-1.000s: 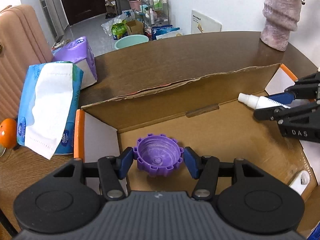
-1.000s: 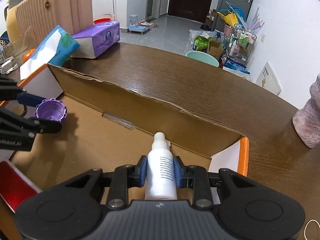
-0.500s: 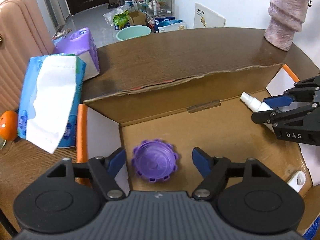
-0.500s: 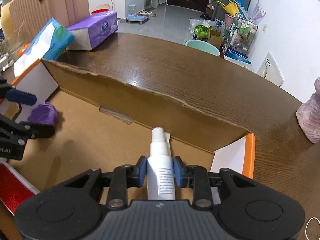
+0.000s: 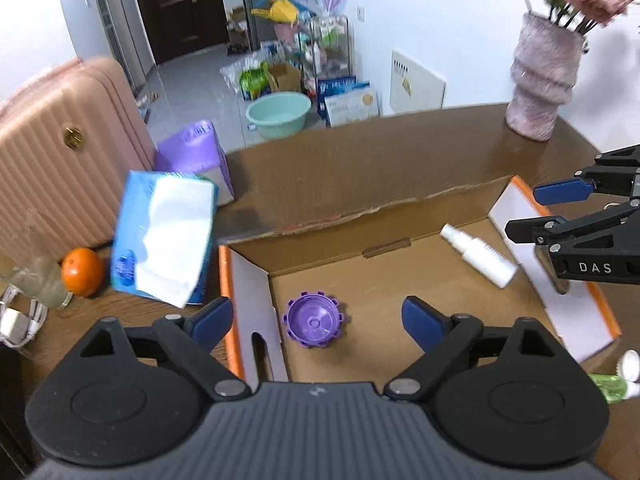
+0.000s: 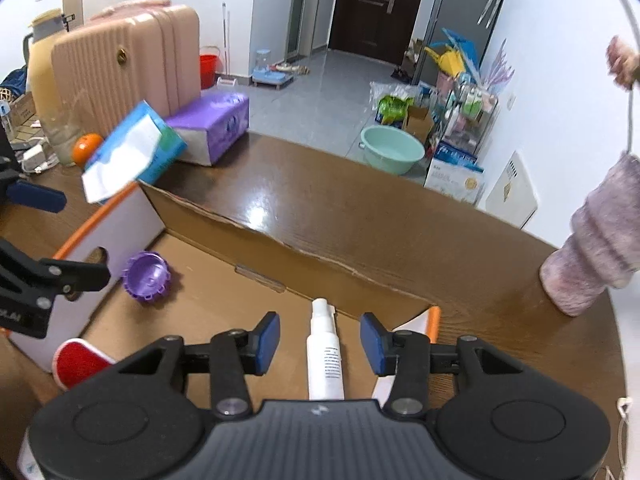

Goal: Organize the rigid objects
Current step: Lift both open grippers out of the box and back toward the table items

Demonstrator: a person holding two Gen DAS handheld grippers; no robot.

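A purple ribbed cap lies on the floor of the open cardboard box, near its left end. My left gripper hangs above the cap, its jaws opening wide and clear of it. A white spray bottle lies flat near the box's right end. Over the bottle my right gripper has its jaws opening, with the pads apart from the bottle's sides. The right gripper also shows at the right of the left wrist view.
On the brown table beside the box lie a blue tissue pack, a purple tissue pack, an orange and a pink vase. A pink suitcase stands beyond the table. A red-and-white item and a green tube lie near the box's front.
Both grippers let go and rose. The left jaws spread away from the purple cap, which now rests in the box. The right jaws parted from the spray bottle, now lying flat.
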